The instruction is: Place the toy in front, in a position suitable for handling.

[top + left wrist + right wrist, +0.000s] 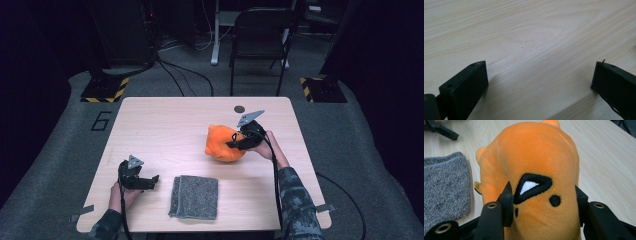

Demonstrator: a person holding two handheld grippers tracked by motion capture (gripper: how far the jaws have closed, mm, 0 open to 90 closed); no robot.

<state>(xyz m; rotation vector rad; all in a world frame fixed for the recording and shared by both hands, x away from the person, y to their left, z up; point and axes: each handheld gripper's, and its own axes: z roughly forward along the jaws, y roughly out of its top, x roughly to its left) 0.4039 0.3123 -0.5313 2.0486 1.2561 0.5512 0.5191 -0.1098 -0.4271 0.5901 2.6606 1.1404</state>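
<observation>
An orange plush toy (222,143) with a stitched black and white eye (534,185) is right of the table's middle. My right gripper (239,142) is shut on it from the right, both jaws pressing into the fabric (541,202). A folded grey towel (194,196) lies flat near the front edge; its edge (445,187) lies left of the plush in the right gripper view. My left gripper (150,181) rests low at the front left, open, with bare wood between its jaws (539,75).
The light wooden table (165,120) has bare surface at the back and left. A small dark disc (239,109) lies near the back edge. A black chair (260,40) and floor cables stand beyond the table.
</observation>
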